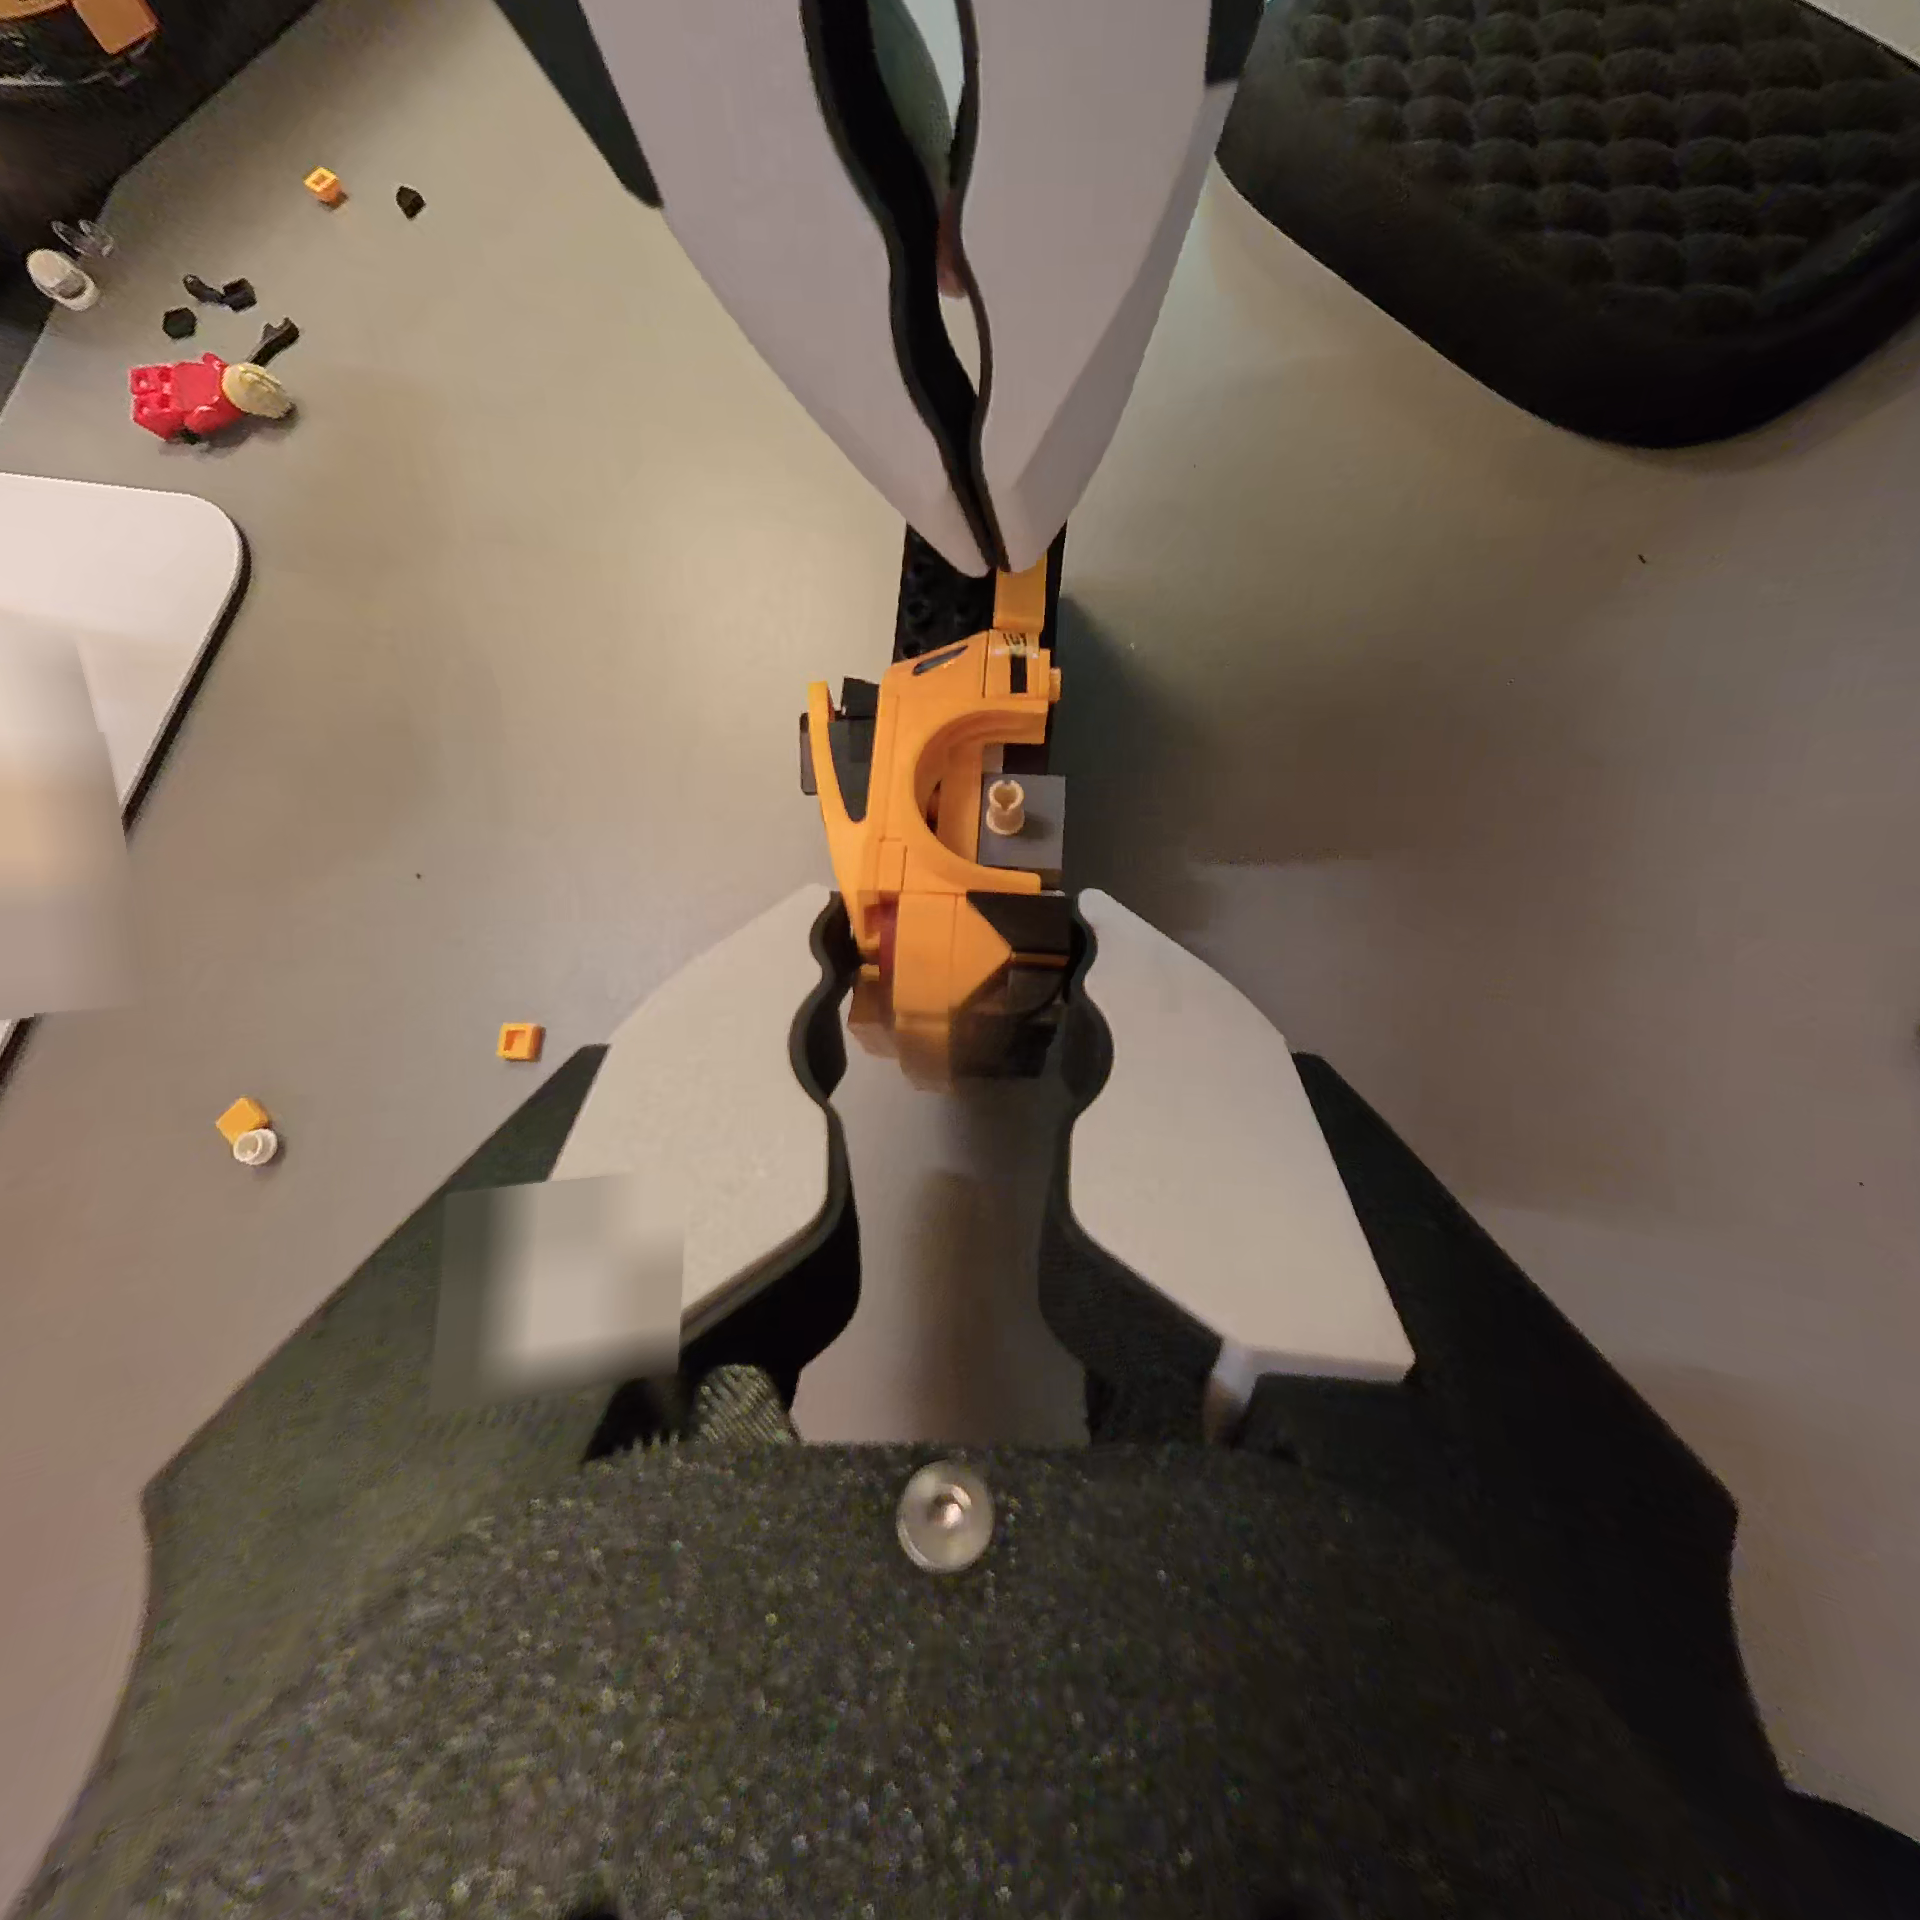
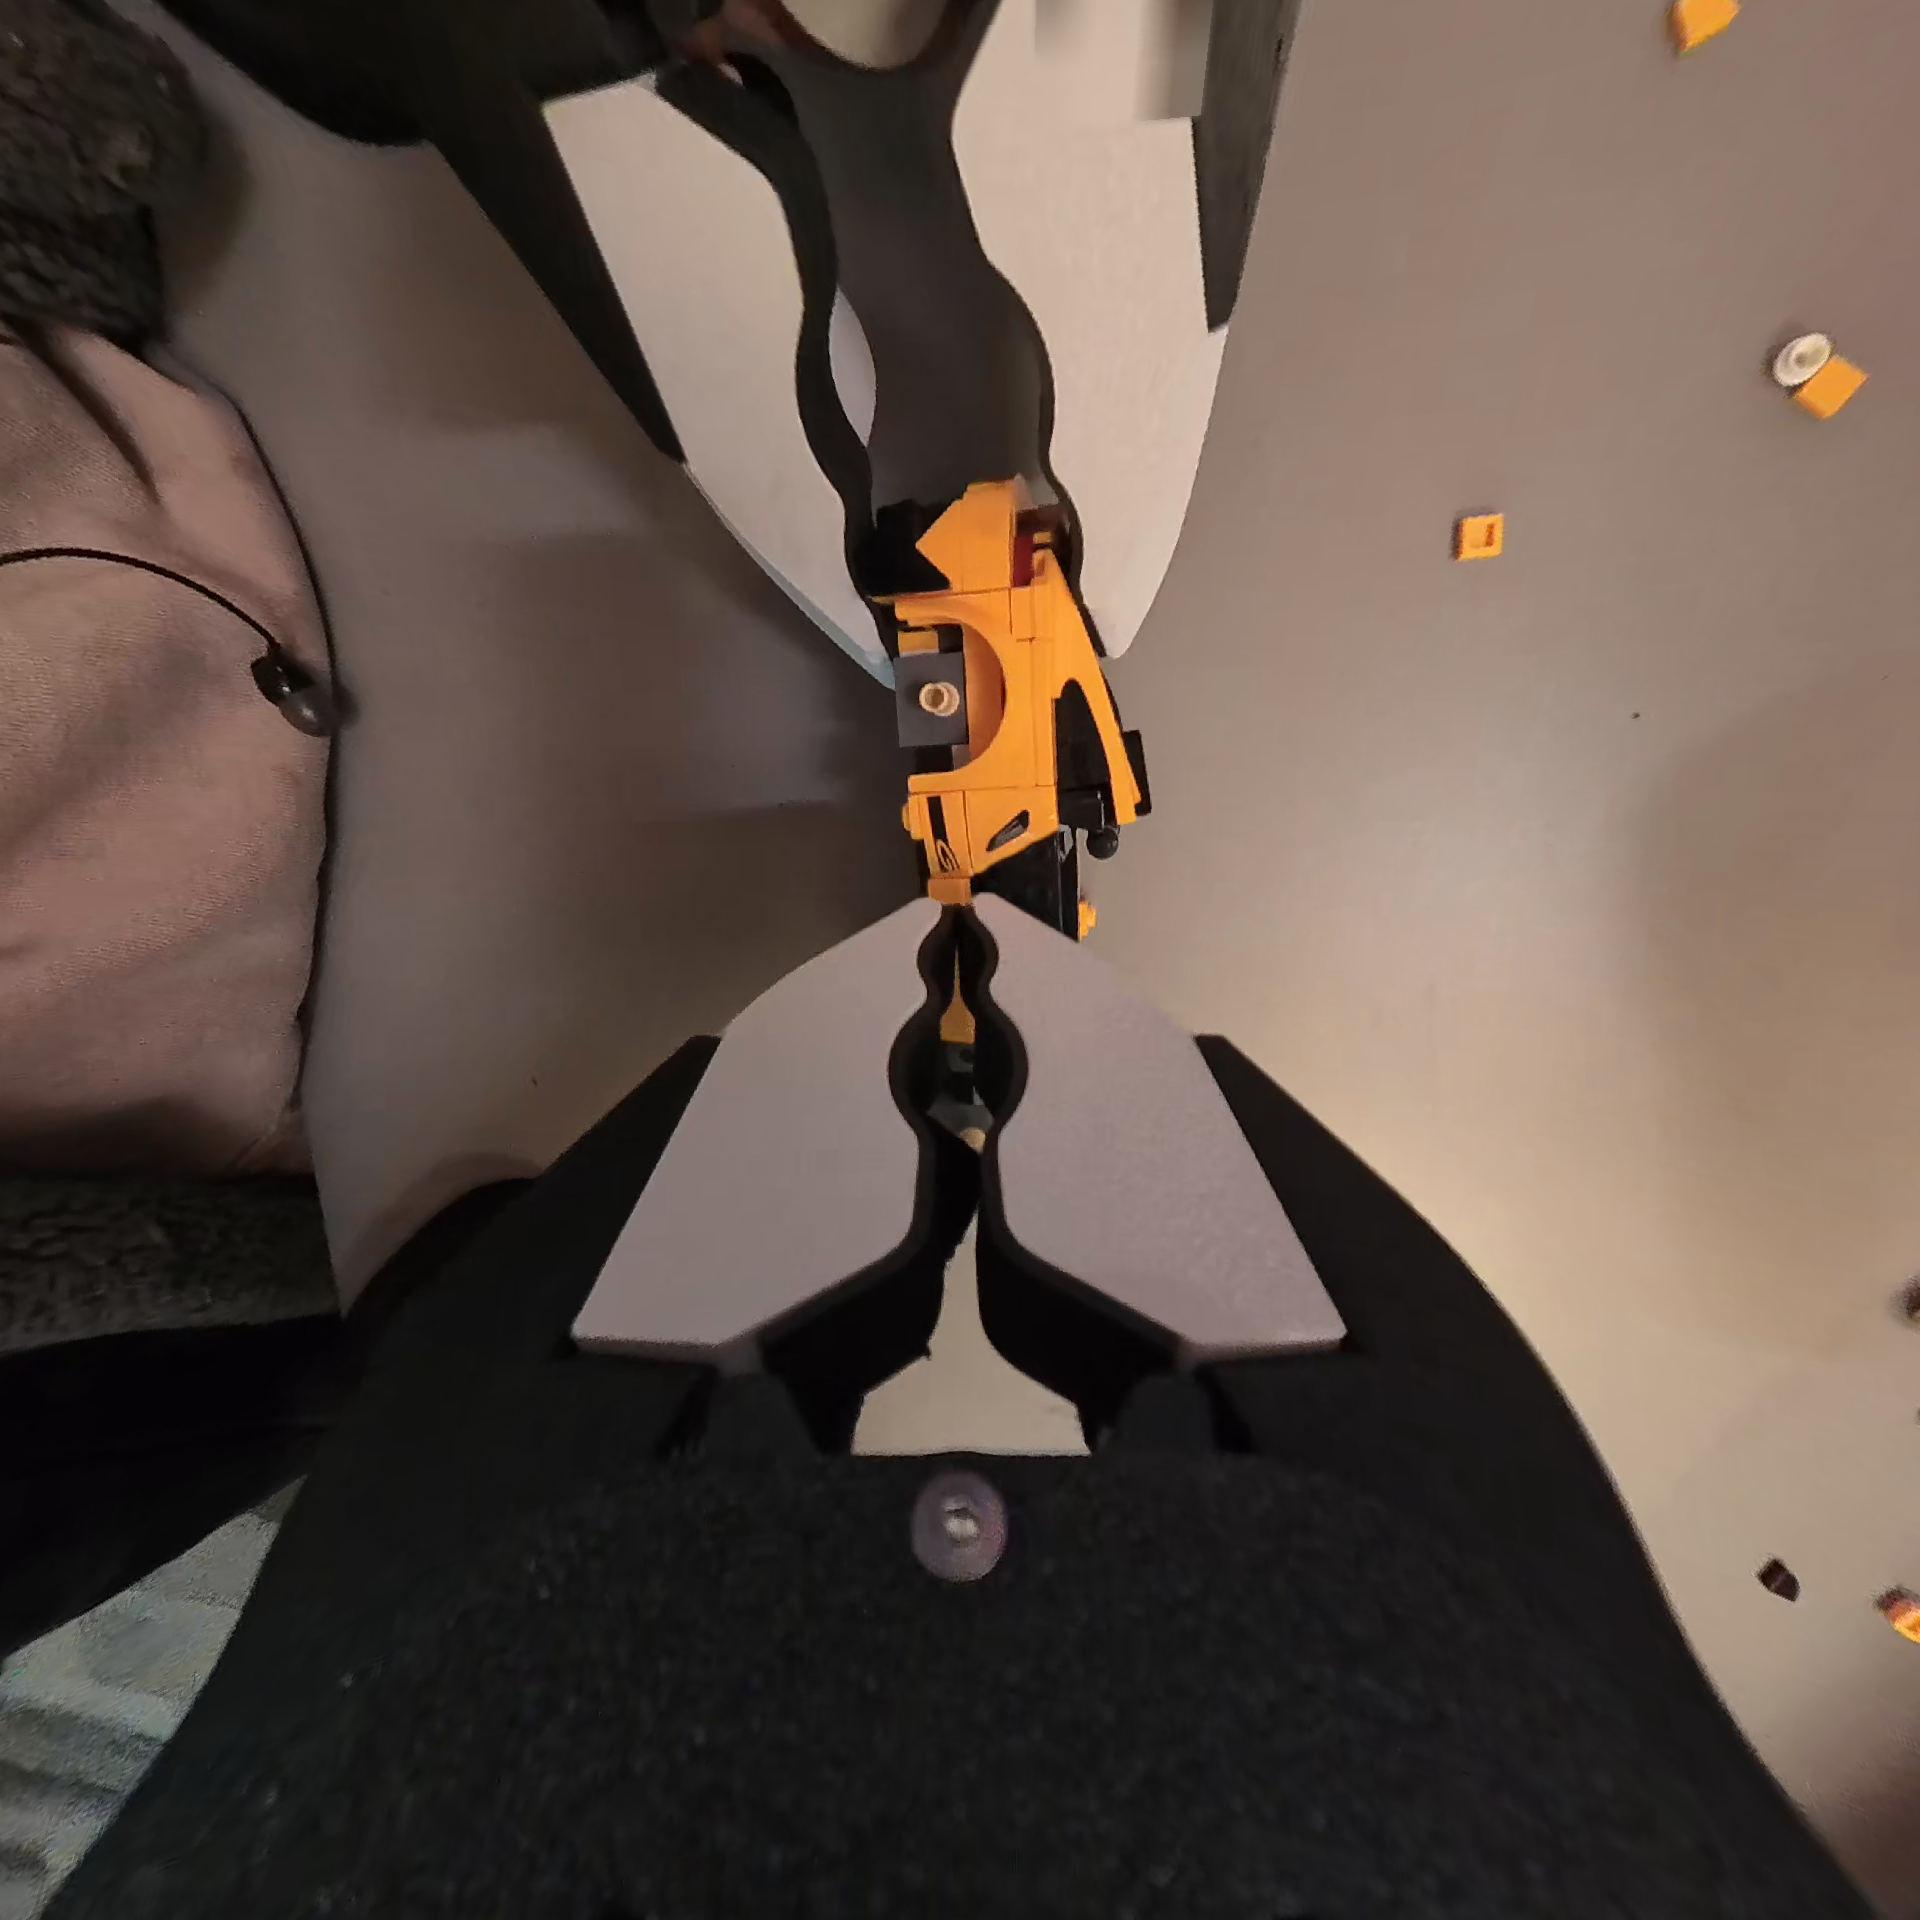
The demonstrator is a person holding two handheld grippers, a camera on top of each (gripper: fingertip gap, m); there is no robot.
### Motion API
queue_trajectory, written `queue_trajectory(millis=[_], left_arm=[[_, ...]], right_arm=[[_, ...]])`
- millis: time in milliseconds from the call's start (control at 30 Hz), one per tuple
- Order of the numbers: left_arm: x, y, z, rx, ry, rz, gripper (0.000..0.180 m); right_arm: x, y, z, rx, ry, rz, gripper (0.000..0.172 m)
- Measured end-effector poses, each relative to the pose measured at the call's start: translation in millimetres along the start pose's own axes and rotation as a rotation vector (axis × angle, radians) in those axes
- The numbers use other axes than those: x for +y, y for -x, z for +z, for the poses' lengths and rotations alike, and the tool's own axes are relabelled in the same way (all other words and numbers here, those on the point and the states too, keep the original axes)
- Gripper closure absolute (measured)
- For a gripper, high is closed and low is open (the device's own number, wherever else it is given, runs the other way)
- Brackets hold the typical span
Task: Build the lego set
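Grey table (image 1: 1455,935) fills both views. Black case with dimpled foam (image 1: 1600,208) at far right of the left wrist view; white flat pad (image 1: 125,582) at its left edge. A person's light-coloured top (image 2: 135,779) with a dark cord shows at left in the right wrist view.

Left gripper (image 1: 951,961) is clamped on the thick near end of an orange-and-black brick-built model (image 1: 925,790), wavy black pads pressed against both sides of it. Right gripper (image 2: 957,914) comes in from the far side, facing the left one, its tips pinched tight on a thin orange piece (image 2: 954,888) sticking out of the model's other end. The model is held between the two grippers, above the table centre. It has an orange wheel arch and a grey block with a tan pin (image 1: 1006,808) on its right side.

Loose small parts on the table, left of the left gripper:
- red brick cluster with a tan round piece (image 1: 203,398), far left
- several small black bits (image 1: 223,307) just beyond it
- orange square tile (image 1: 520,1041), near
- orange tile with a white round stud (image 1: 247,1130), nearer still
- tiny orange square (image 1: 325,185), far
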State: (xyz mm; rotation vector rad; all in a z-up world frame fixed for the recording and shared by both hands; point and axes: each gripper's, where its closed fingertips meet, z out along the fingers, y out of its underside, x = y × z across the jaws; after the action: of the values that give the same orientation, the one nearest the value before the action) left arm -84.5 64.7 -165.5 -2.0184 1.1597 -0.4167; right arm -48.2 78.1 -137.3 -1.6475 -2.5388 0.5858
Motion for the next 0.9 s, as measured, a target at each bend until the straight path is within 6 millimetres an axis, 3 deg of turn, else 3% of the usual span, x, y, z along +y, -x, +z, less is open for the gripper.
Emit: queue_trajectory(millis=[433, 533, 667, 800, 900], left_arm=[[-0.2, -0.4, -0.1, -0.004, 0.003, 0.008, 0.142], [-0.7, -1.5, 0.3, 0.001, -0.001, 0.003, 0.142], [-0.2, -1.9, 0.2, -0.002, 0.008, -0.002, 0.142], [-0.6, -1.0, 0.3, 0.005, -0.002, -0.023, 0.142], [-0.6, -0.7, 0.5, 0.004, -0.003, -0.032, 0.142]], right_arm=[[3.8, -0.3, 6.9, -0.017, 0.042, 0.025, 0.171], [5.2, -9.4, 7.9, -0.002, 0.042, 0.053, 0.172], [4.9, -6.6, 7.7, 0.030, 0.056, -0.062, 0.172], [4.1, -8.3, 5.5, 0.037, 0.027, -0.023, 0.172], [-9.3, -3.7, -6.8, 0.036, -0.096, -0.030, 0.172]])
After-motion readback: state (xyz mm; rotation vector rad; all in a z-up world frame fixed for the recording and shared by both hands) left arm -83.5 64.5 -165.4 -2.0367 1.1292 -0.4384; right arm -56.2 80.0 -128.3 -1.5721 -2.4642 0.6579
